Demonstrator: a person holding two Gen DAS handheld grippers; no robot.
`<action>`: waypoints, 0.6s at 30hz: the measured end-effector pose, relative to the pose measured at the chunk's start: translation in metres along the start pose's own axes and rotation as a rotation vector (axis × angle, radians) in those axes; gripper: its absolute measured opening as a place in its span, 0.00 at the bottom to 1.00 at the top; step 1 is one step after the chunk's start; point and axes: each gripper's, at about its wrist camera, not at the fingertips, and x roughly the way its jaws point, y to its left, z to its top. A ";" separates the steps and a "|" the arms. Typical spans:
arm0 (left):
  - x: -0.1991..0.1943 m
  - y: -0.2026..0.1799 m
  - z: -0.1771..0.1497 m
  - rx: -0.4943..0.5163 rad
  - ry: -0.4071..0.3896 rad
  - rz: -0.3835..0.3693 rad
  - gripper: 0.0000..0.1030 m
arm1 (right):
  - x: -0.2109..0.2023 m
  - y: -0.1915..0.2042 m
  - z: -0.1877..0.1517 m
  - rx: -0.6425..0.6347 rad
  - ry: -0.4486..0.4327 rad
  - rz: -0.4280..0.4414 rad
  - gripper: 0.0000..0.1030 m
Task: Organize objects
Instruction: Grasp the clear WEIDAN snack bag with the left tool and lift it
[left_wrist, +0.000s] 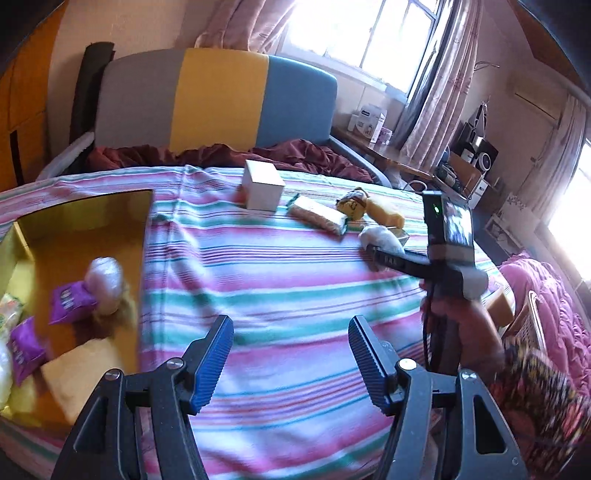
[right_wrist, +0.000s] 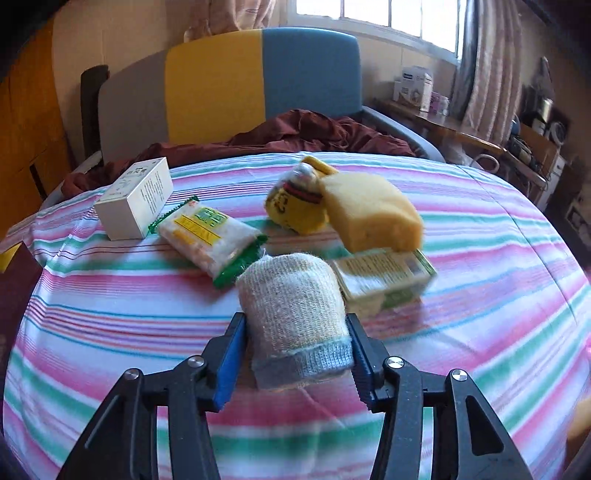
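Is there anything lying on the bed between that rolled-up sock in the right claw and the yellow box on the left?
Nothing visible. The right gripper has the rolled sock between its pads, and only bare striped bedsheet stretches across to the yellow box.

A bed covered with a striped sheet was seen. On it were laid a white box, a snack packet, a yellow sponge, a green carton and an open yellow box.
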 end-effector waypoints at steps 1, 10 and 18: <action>0.006 -0.003 0.005 -0.008 0.007 -0.004 0.64 | -0.002 -0.002 -0.002 0.011 -0.002 0.002 0.51; 0.099 -0.034 0.066 -0.107 0.111 -0.011 0.64 | -0.015 -0.017 -0.021 0.115 -0.035 -0.022 0.51; 0.193 -0.061 0.113 -0.117 0.198 0.054 0.66 | -0.018 -0.022 -0.026 0.154 -0.052 -0.017 0.52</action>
